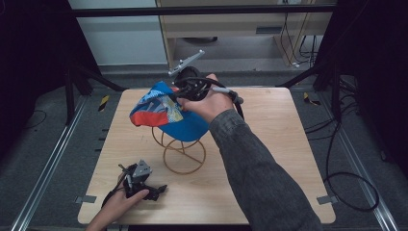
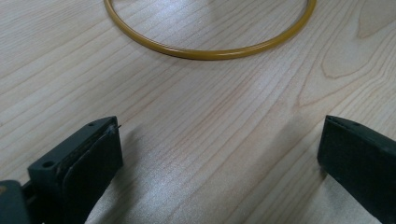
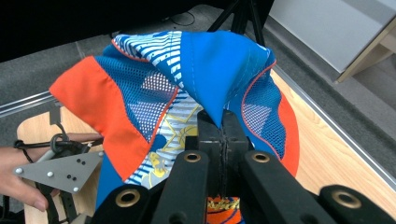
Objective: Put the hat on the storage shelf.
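Now, starting at the left, my left gripper (image 1: 155, 190) rests on the table (image 1: 269, 144) near the front edge, jaws spread wide and holding nothing; through its own camera I see bare wood between them and the base ring of the wire stand (image 2: 210, 52) just ahead. Moving right, the stand (image 1: 183, 155) sits mid-table, a gold wire frame with a round foot. Over its top hangs the cap (image 1: 166, 113), and my right gripper (image 1: 185, 94) is clamped tight on a pinch of its fabric, as the right gripper view shows with the blue cloth (image 3: 210, 74) nipped between closed jaws. I judge the step in hand as seating the cap on the stand, or lifting it off; I cannot tell which. Next I would need the crown centred over the stand's top before letting go, keeping the stand from tipping. The cap is blue with orange panels, mesh sides and striped print, crumpled and folded where it is pinched.
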Tool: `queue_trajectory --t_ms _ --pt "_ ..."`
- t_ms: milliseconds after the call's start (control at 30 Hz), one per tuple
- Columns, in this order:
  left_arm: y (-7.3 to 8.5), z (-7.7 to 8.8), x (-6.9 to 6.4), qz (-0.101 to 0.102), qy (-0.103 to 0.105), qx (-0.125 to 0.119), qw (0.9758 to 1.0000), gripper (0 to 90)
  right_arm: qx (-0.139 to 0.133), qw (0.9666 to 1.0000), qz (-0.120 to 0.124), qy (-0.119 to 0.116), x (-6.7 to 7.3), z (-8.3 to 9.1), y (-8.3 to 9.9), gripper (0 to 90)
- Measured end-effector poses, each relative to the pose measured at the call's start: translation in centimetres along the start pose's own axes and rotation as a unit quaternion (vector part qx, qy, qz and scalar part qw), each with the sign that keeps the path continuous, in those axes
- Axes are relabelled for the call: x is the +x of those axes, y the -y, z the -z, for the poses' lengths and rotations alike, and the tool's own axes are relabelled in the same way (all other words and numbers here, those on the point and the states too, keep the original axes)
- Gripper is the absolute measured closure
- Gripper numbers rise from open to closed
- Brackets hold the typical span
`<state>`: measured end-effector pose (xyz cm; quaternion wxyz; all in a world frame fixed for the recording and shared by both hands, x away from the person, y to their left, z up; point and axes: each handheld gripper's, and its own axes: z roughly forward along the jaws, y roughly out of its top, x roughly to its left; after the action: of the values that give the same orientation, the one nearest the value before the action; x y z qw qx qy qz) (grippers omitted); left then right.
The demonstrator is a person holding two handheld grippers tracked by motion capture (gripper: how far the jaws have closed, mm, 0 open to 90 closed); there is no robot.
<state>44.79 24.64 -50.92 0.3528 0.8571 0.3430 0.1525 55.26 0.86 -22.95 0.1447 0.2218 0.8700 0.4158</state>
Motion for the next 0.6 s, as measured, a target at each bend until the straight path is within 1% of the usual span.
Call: queue_trajectory --t_ms 100,267,433,600 --pt "0.0 0.0 -0.01 0.0 0.0 0.0 1.0 0.0 0.001 1.0 0.001 -0.003 0.27 -0.22 0.04 89.9" --pt "0.0 0.0 0.0 0.0 0.0 0.0 1.0 0.0 0.004 1.0 0.004 -0.005 0.29 -0.4 0.06 89.9" --pt "0.0 0.0 0.0 0.0 0.0 0.0 1.0 0.0 0.005 0.9999 0.009 -0.01 0.51 -0.18 0.19 89.9" --pt "0.0 -0.01 -0.01 0.001 0.0 0.0 1.0 0.0 0.014 0.9998 0.01 -0.013 0.54 -0.26 0.36 89.8"
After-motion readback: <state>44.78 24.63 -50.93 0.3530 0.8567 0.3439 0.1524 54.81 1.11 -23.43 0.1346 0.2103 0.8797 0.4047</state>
